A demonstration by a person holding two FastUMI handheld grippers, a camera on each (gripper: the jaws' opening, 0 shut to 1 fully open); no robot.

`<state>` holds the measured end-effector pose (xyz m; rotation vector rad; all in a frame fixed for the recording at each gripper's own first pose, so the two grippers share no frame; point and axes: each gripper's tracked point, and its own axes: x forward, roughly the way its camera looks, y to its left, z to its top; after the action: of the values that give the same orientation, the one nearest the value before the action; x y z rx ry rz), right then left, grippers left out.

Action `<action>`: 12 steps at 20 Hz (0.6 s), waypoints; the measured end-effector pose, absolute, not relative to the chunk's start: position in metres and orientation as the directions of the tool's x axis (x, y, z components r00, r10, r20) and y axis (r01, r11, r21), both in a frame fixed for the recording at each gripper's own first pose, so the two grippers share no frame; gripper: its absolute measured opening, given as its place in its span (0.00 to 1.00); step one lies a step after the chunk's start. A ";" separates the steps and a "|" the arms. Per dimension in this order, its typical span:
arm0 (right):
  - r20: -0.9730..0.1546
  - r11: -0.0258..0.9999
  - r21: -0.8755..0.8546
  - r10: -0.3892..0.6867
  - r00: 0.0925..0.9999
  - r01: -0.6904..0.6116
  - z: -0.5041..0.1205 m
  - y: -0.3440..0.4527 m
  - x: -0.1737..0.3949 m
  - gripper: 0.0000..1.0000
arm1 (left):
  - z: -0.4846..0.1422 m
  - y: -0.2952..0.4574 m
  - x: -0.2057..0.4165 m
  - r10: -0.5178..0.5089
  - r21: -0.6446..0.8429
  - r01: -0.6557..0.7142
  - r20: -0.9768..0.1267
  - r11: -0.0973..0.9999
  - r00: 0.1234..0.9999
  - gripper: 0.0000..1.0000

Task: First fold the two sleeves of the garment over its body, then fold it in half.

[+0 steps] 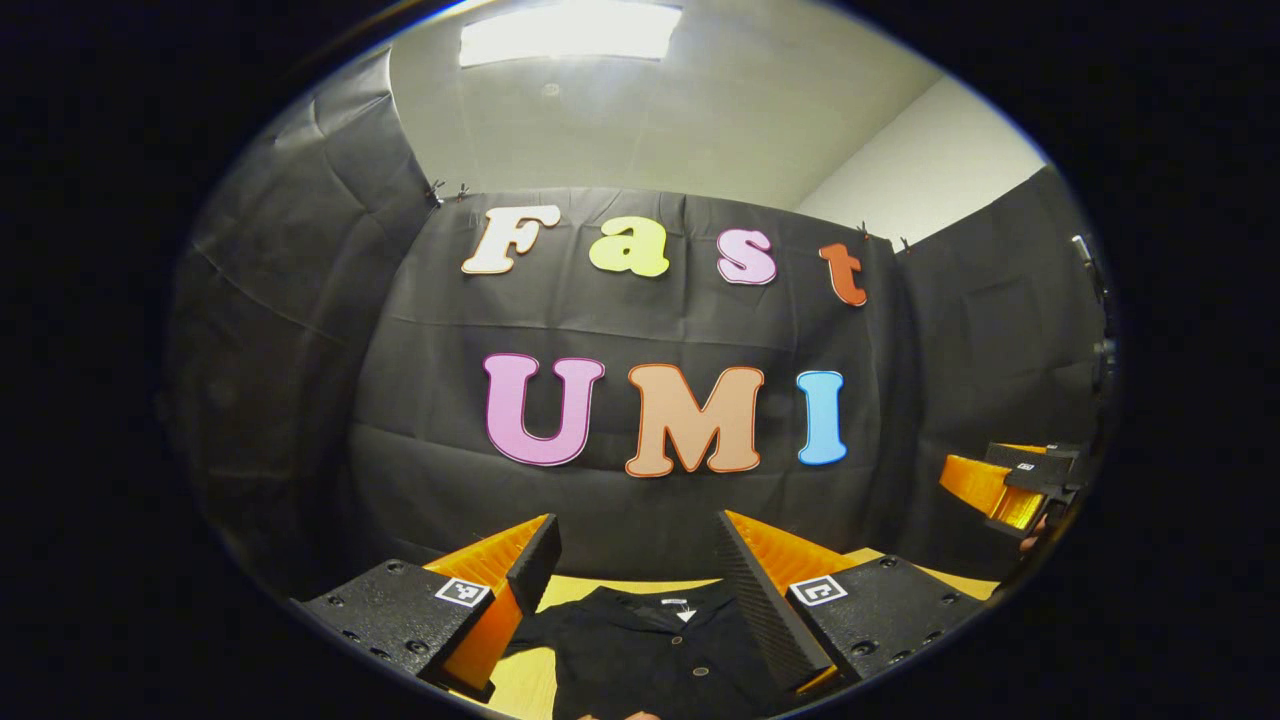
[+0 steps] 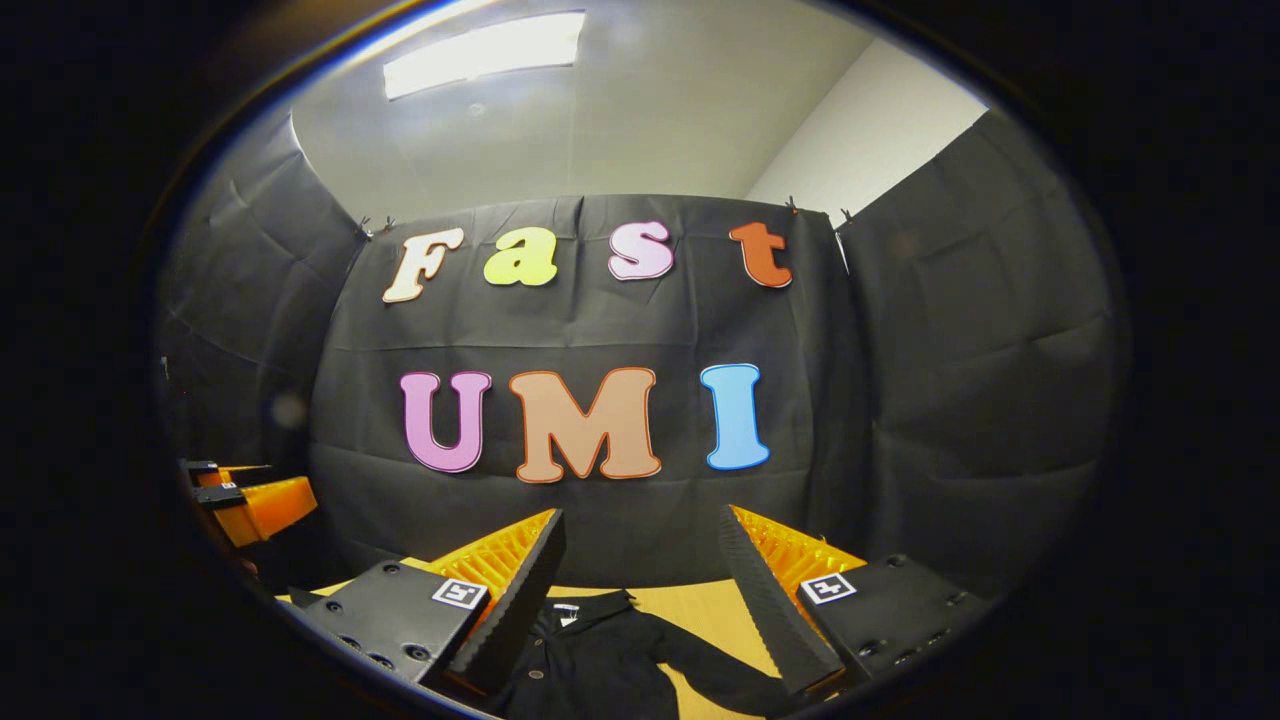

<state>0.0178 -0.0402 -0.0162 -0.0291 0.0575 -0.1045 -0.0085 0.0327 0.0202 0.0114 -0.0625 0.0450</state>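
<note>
In the left gripper view, the left gripper (image 1: 638, 545) is held above the table (image 1: 525, 682) with fingers apart and nothing between them; the black garment (image 1: 650, 650) lies flat below, collar toward the wall; the right gripper (image 1: 1000, 490) shows at far right, its state unclear there. In the right gripper view, that gripper's fingers stand apart over the garment's right sleeve (image 2: 725, 675).

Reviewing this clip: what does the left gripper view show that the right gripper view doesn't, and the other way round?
Left gripper view: buttons down the garment's front, and the right gripper at the right edge. Right gripper view: a sleeve stretched out on the table, and the left gripper at the left edge. Shared: the dark garment lying on the table, each view's own jaws open, holding nothing.
</note>
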 end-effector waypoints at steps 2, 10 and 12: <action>-0.075 0.992 -0.042 -0.119 0.990 0.116 -0.026 -0.050 0.022 0.97 | 0.023 0.030 -0.008 0.044 0.014 -0.046 0.069 0.999 0.997 0.92; -0.293 0.969 -0.102 -0.244 0.924 0.224 -0.120 -0.137 0.037 1.00 | 0.027 0.030 -0.013 0.072 0.045 -0.076 0.075 0.996 0.995 0.92; -0.366 0.962 -0.125 -0.271 0.890 0.242 -0.154 -0.159 0.035 0.98 | 0.027 0.030 -0.013 0.082 0.051 -0.086 0.072 0.995 0.994 0.92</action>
<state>0.0346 -0.1589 -0.1541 -0.0770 0.3911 -0.2664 -0.0133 0.0300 0.0272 0.0540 -0.0697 0.0844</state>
